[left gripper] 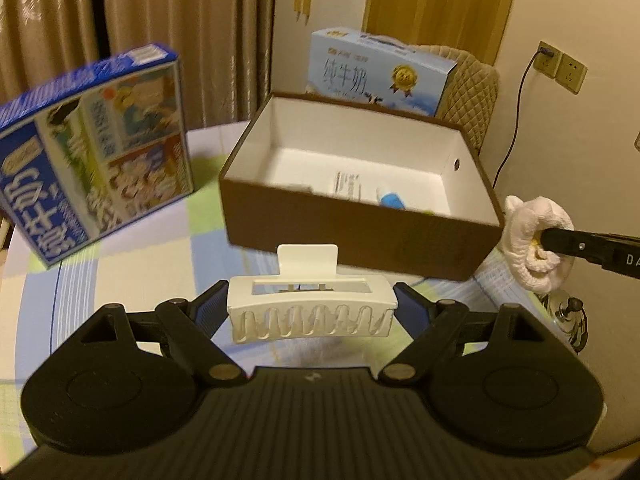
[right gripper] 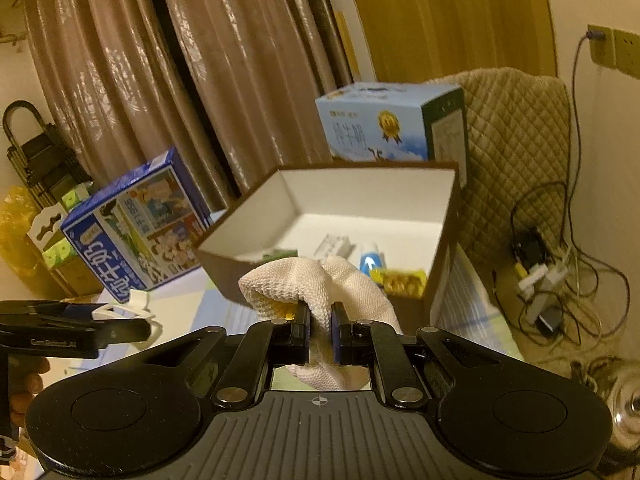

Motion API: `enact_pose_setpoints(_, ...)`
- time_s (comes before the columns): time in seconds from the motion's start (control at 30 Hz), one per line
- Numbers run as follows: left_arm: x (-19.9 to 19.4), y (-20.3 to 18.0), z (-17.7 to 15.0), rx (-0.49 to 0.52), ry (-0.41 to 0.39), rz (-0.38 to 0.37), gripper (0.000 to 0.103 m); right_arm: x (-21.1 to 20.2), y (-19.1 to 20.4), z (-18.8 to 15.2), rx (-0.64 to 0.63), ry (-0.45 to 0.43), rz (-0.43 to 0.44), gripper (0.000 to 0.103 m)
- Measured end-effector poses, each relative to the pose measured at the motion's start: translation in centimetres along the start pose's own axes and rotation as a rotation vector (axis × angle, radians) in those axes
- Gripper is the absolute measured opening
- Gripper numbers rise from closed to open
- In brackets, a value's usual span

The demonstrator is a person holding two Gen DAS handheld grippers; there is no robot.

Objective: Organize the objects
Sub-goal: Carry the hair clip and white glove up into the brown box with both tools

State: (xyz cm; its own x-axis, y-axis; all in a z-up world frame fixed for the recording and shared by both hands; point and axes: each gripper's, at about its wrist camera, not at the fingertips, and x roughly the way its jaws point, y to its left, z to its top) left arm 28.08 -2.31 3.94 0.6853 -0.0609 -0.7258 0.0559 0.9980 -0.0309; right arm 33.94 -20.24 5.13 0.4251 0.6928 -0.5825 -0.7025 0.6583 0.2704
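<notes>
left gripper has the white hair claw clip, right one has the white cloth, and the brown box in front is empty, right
Not quite. The open brown cardboard box is not empty: the right wrist view shows a blue-and-white item and a yellow packet inside. The clip and cloth are as you say.

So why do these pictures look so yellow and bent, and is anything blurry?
Left wrist view: warm indoor light, fisheye curving the table edge; the blue carton is smeared, the hair clip sharp. Right wrist view: curtains bow, the brown box is soft, the white cloth crisp.
</notes>
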Motion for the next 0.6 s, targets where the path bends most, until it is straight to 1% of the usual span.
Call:
enact_pose_setpoints(0.37,3.0,-1.4,4.9,0.056,-0.060,-0.008,0.083,3.3,-0.4,3.8,-0.035,-0.033,0.018,0.007)
enact_pose_setpoints(0.6,5.8,-1.4,8.3,0.091,-0.074,0.013,0.083,6.6,-1.5,5.6,-0.056,-0.030,-0.006,0.007)
